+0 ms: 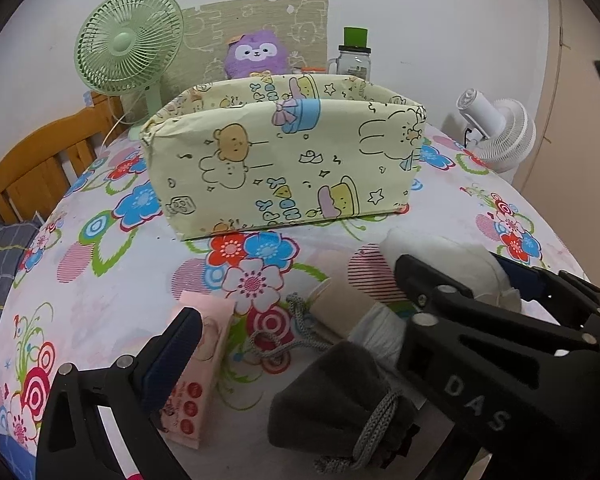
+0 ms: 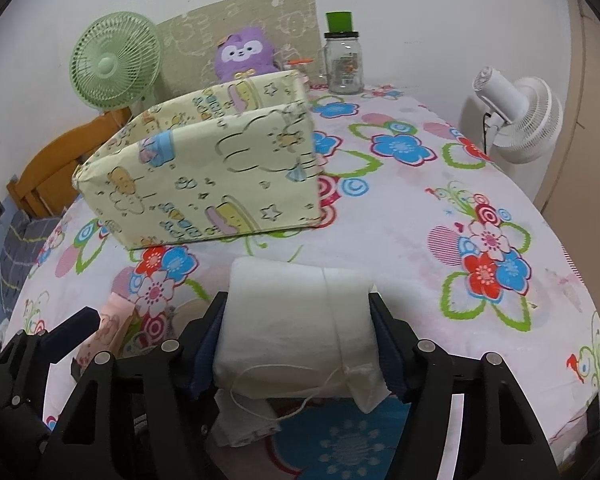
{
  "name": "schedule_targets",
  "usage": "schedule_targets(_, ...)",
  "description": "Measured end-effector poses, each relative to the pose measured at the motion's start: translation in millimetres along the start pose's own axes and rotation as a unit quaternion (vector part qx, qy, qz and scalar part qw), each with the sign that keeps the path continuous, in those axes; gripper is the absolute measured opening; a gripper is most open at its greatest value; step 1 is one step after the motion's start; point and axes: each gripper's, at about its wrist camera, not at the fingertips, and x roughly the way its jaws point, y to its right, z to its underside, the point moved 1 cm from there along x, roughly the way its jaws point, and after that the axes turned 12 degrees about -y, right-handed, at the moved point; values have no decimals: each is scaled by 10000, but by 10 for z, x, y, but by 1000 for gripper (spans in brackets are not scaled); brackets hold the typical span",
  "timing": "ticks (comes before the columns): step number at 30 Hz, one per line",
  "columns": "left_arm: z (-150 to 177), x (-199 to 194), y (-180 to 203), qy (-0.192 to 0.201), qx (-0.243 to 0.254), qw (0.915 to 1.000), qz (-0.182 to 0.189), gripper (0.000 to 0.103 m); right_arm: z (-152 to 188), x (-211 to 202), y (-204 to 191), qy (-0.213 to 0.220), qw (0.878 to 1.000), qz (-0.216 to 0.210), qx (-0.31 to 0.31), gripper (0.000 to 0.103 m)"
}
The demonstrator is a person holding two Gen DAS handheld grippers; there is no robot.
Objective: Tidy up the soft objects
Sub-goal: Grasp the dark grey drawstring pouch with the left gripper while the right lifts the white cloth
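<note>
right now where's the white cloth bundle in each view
Left wrist: white cloth bundle at lower right, behind the right gripper's black frame.
Right wrist: bundle at bottom centre, pressed between that gripper's two fingers.
Shared landmark: the yellow cartoon-print box just behind it on the floral sheet.

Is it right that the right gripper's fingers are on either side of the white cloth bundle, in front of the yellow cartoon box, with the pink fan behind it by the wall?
Almost. The fan behind the yellow cartoon box is green, not pink; the right wrist view shows it. The rest holds: the right gripper has its fingers on either side of the white cloth bundle, in front of the box.
</note>
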Motion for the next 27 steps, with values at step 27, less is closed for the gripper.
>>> schedule_targets(27,50,-23,174,-13,132,9999,14,99,58,-129,220,166,9995,78,272,69)
